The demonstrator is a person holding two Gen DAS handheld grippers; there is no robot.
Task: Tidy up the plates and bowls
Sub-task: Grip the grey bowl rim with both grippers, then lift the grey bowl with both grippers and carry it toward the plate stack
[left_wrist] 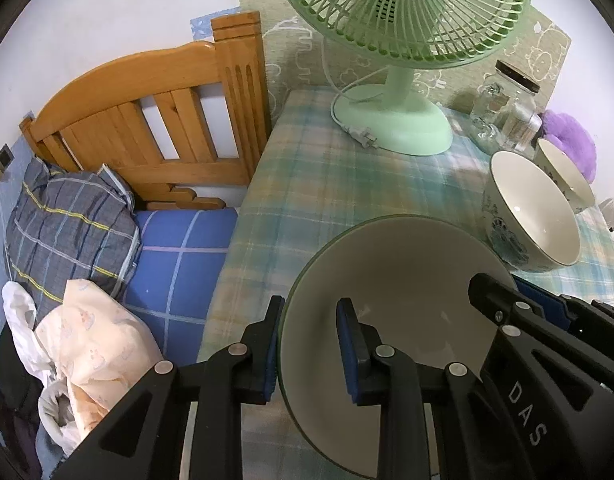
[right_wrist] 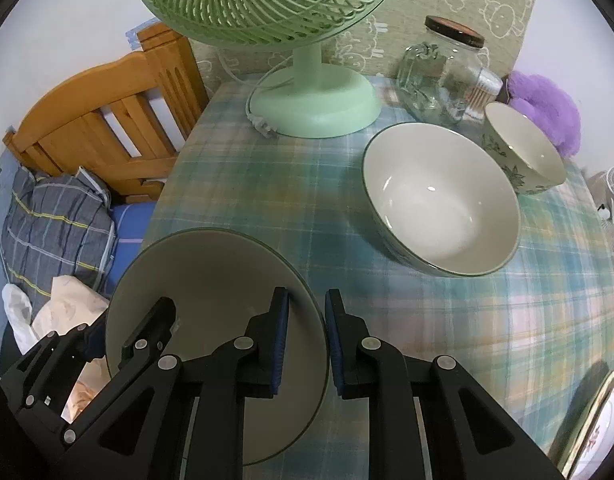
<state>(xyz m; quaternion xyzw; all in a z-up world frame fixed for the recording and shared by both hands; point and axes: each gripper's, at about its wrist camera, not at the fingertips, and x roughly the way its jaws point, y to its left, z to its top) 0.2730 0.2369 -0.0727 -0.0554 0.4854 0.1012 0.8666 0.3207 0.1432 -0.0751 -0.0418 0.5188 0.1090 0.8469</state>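
Both grippers clamp one grey bowl [left_wrist: 395, 280] at the table's [left_wrist: 291, 200] near edge: left gripper [left_wrist: 307, 348] on its left rim, right gripper [right_wrist: 307, 344] opposite. Bowl bottom hidden; a plate [right_wrist: 603, 420] is cut off.

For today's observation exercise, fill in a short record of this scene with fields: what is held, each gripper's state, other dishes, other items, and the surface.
held: grey-green bowl, gripped at opposite rims
left gripper: fingers shut on the bowl's left rim
right gripper: fingers shut on the bowl's right rim
other dishes: large white bowl; small floral bowl behind it; plates at the right edge
other items: green fan, glass jar, purple plush
surface: plaid tablecloth, beside a bed
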